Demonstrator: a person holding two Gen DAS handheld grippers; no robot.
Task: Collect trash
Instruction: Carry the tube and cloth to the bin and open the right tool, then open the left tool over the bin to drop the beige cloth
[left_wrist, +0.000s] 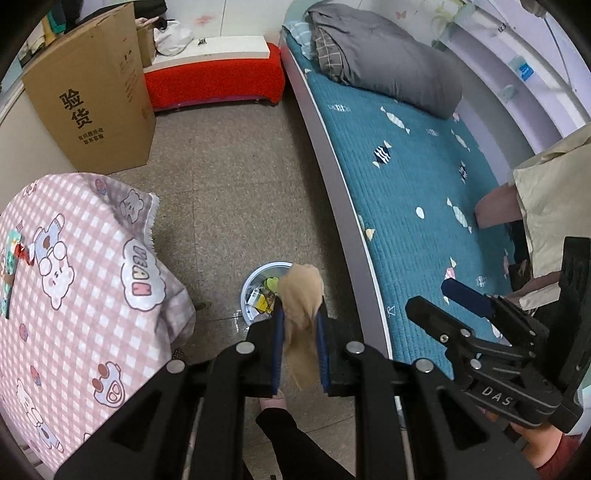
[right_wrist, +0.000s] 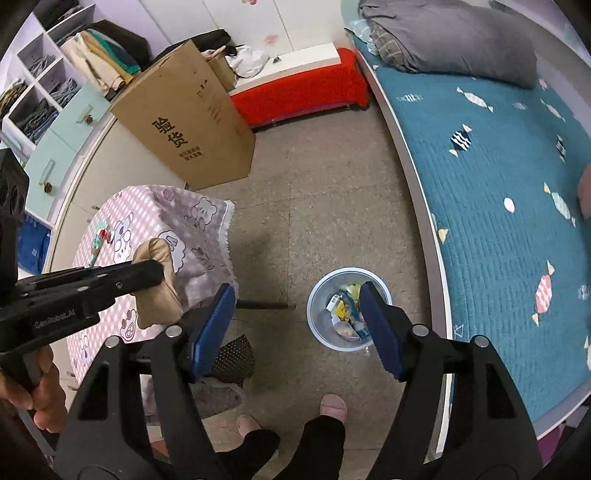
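Note:
My left gripper (left_wrist: 300, 314) is shut on a tan stocking-like piece of trash (left_wrist: 301, 306), held in the air above the floor, just over the near side of a small round bin (left_wrist: 255, 280) that holds several wrappers. In the right wrist view the left gripper (right_wrist: 155, 273) shows at the left with the tan piece (right_wrist: 159, 284) hanging from it. My right gripper (right_wrist: 295, 306) is open and empty, high above the bin (right_wrist: 321, 295) on the floor. A small colourful wrapper (right_wrist: 99, 236) lies on the pink checked tablecloth (right_wrist: 147, 221).
A table under the pink cloth (left_wrist: 74, 266) stands left. A bed with a teal quilt (left_wrist: 413, 206) and grey duvet runs along the right. A large cardboard box (left_wrist: 92, 96) and red bench (left_wrist: 214, 81) stand at the back. The person's feet (right_wrist: 332, 406) are below.

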